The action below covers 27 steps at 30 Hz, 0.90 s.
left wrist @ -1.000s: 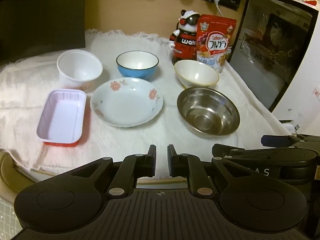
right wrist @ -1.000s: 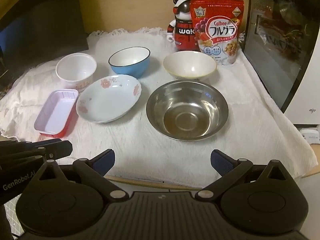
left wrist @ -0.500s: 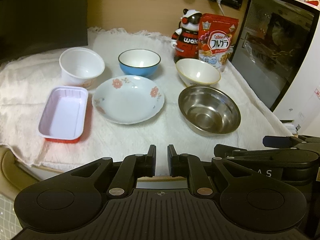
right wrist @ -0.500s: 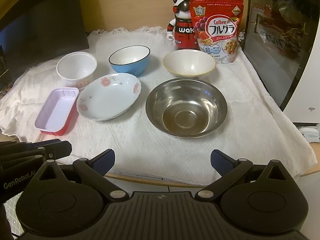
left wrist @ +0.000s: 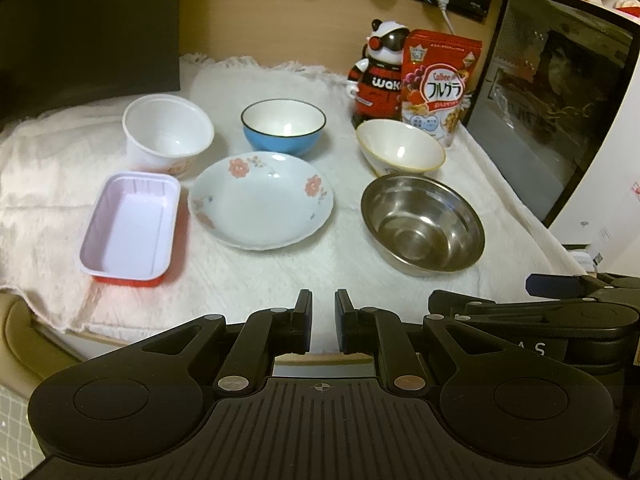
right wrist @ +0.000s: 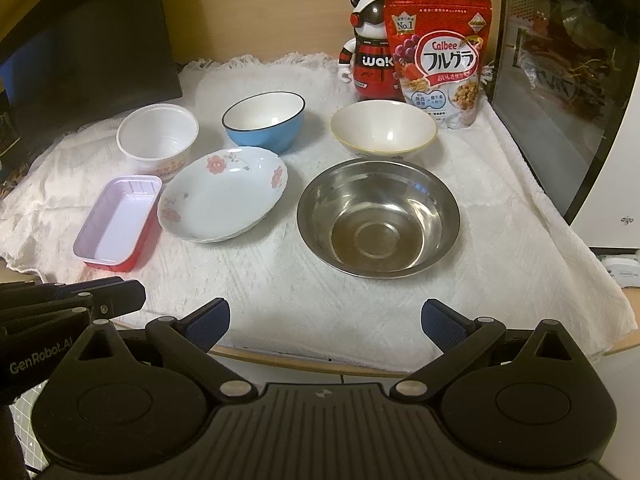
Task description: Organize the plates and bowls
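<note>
On a white cloth (right wrist: 500, 216) lie a steel bowl (right wrist: 378, 218), a cream bowl (right wrist: 383, 130), a blue bowl (right wrist: 264, 120), a white plastic cup bowl (right wrist: 157, 136), a flowered plate (right wrist: 223, 194) and a red-sided rectangular tray (right wrist: 118, 222). The same pieces show in the left wrist view: steel bowl (left wrist: 422, 226), plate (left wrist: 260, 200), tray (left wrist: 130, 226). My left gripper (left wrist: 323, 320) is nearly shut and empty, at the cloth's near edge. My right gripper (right wrist: 325, 320) is open and empty, just short of the steel bowl.
A red cereal bag (right wrist: 438, 60) and a red-and-black figurine (right wrist: 370, 48) stand at the back. A dark glass-door appliance (right wrist: 568, 80) borders the right side. A dark monitor (right wrist: 88, 44) stands at the back left. The table edge (right wrist: 304, 362) runs under my fingers.
Both grippers have drawn back and up slightly, so the dishes sit a little farther off in both views. Nothing on the cloth has moved and the jaws are unchanged.
</note>
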Each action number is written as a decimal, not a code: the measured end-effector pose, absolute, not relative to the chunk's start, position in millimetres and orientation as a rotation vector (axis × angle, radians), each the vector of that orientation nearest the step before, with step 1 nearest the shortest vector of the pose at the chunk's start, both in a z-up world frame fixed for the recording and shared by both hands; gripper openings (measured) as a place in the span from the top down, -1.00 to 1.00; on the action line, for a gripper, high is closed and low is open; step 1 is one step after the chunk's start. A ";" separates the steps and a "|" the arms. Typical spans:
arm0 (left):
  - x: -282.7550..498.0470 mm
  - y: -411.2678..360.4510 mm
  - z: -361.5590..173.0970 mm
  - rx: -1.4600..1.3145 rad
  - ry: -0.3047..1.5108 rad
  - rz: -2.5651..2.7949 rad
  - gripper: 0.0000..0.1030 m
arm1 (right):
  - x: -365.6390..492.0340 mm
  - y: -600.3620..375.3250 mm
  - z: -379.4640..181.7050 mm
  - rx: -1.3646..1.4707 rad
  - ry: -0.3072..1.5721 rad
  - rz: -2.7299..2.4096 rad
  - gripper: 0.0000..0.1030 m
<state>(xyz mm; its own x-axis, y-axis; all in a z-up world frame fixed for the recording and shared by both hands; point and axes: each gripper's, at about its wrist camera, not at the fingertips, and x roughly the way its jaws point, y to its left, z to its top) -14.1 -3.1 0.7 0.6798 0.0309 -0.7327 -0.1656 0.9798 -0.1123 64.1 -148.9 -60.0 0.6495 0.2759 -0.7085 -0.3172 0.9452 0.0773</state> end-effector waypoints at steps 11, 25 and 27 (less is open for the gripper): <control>-12.7 -1.9 0.9 -0.176 0.820 0.116 0.72 | 67.6 -148.3 -59.8 -0.052 0.798 0.342 -0.99; -8.3 4.5 1.9 -0.184 0.824 0.126 0.72 | 69.2 -145.4 -60.0 -0.052 0.799 0.340 -0.99; -8.2 5.9 1.3 -0.187 0.825 0.126 0.72 | 69.3 -145.7 -60.0 -0.052 0.800 0.341 -0.99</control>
<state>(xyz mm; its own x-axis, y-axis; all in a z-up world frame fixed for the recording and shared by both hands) -8.2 5.9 1.3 0.6727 0.0390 -0.7388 -0.1842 0.9760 -0.1163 69.3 -145.7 -60.0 0.6456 0.2797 -0.7106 -0.3185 0.9443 0.0823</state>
